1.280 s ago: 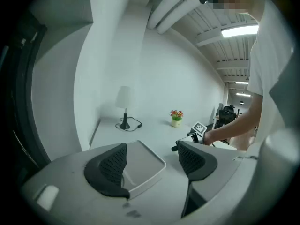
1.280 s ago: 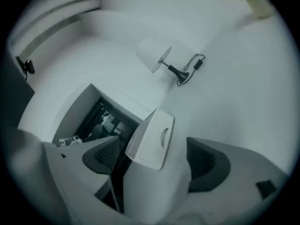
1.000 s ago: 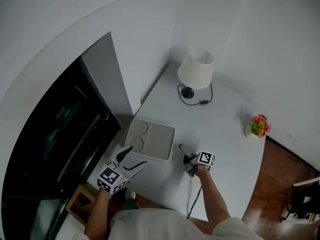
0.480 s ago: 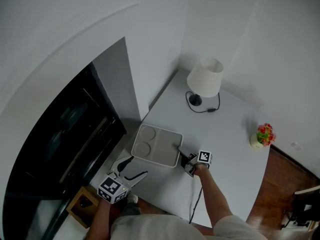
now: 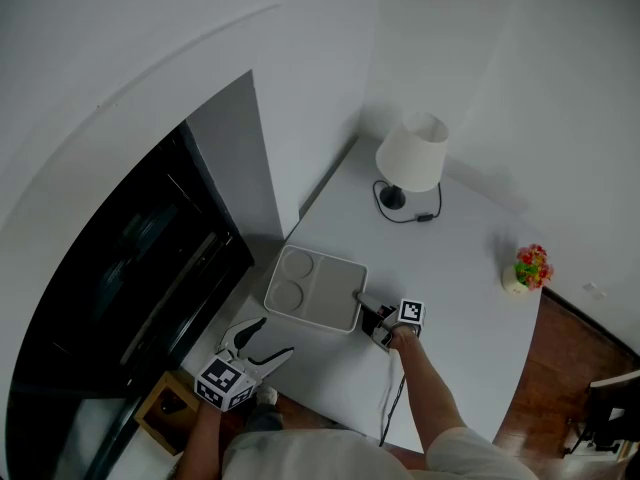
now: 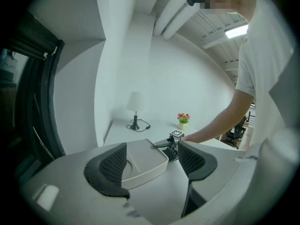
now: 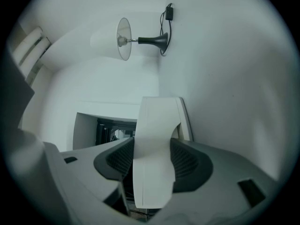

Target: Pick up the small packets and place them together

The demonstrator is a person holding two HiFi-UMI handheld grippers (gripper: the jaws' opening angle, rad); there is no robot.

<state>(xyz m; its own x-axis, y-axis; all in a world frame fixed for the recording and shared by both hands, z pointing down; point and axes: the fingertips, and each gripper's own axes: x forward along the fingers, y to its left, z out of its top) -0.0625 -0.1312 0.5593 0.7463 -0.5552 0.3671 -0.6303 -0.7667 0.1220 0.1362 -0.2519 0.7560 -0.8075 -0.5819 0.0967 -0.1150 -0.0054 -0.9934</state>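
A white tray [image 5: 325, 293] with two round hollows at its left end lies near the front left of the white table [image 5: 450, 258]. No small packets show in any view. My right gripper [image 5: 362, 300] is at the tray's right front corner, and its jaws are closing. In the right gripper view the tray's rim [image 7: 157, 121] stands between both pads and touches them. My left gripper [image 5: 272, 336] hangs past the table's front left edge, jaws apart and holding nothing. From there the tray [image 6: 140, 156] and the right gripper [image 6: 163, 144] lie ahead.
A white lamp [image 5: 410, 158] with a black base and cord stands at the back of the table. A small flower pot [image 5: 525, 268] sits at the right edge. A dark glass-fronted cabinet [image 5: 130, 268] flanks the table's left. A cable [image 5: 390, 398] trails off the front edge.
The right gripper moved forward to the tray's corner and its jaws came together on the rim. The left gripper stayed low at the table's front left edge.
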